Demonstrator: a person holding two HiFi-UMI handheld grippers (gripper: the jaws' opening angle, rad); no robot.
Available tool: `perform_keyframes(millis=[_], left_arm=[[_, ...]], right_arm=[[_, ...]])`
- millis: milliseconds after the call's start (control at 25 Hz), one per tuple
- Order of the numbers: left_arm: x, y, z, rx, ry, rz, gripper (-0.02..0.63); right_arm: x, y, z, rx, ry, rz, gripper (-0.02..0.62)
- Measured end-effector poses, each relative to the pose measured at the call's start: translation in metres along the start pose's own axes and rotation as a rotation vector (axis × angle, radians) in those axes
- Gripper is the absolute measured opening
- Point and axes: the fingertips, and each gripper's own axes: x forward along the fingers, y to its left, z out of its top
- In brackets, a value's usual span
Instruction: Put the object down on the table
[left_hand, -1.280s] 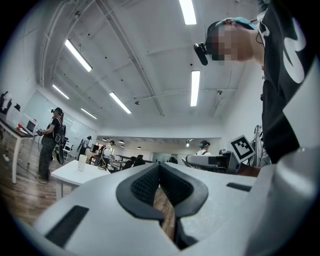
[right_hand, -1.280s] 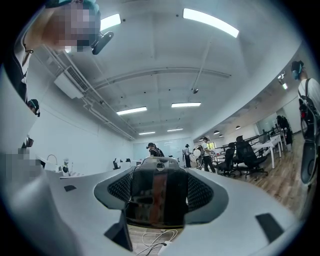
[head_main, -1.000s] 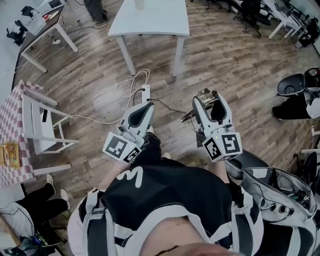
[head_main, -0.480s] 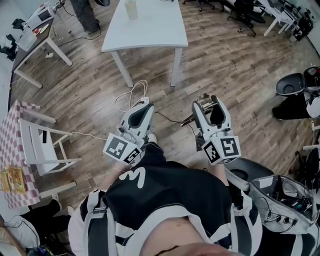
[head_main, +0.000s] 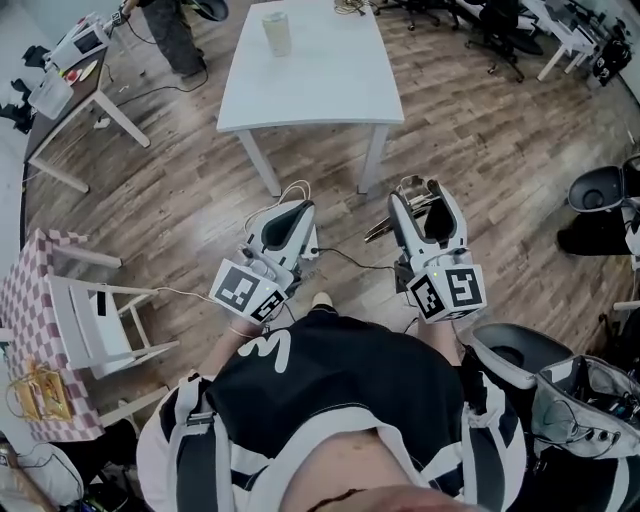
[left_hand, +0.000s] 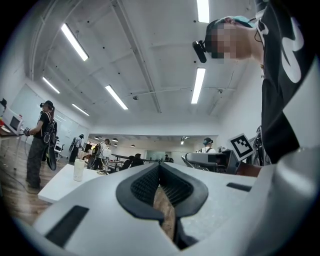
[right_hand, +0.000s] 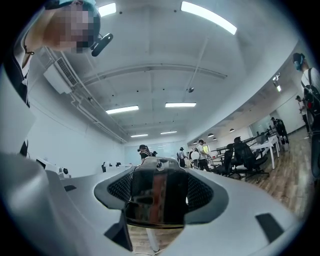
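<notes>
Wood-plank flooring runs under the person, who stands in an open workroom with both grippers held out at waist height. The left gripper has its jaws drawn together with nothing between them; in its own view only a thin slit of floor shows past the pads. The right gripper is clamped on a shiny metal utensil, whose reflective body fills the gap between the pads in the right gripper view and whose handle juts out to the left. Just ahead, a white cable lies looped on the floor. Beyond it stands a white table, bare except for a cup near its far end.

By my reading the task is barely under way: the utensil is gripped and in the air, well short of the tabletop. Carrying it over, lowering it and releasing it all remain.
</notes>
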Motion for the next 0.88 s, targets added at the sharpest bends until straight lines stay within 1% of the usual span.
perform_keyframes(millis=[120,400,680,880], left_arm=[[0.001,0.018,-0.003,-0.010,0.008,0.004,0.005],[0.010,0.039,-0.002,-0.031,0.006,0.025,0.005],[0.013,0.051,0.005,-0.019,-0.006,0.019,0.005],[0.017,0.055,-0.002,-0.026,-0.001,-0.003,0.005]], right_arm=[[0.015,0.004,-0.001,0.012,-0.012,-0.004,0.302],[0.043,0.001,0.003,0.003,0.006,0.020,0.302],[0.057,0.006,0.011,-0.014,-0.010,0.034,0.302],[0.057,-0.001,0.005,-0.009,-0.014,0.004,0.302]])
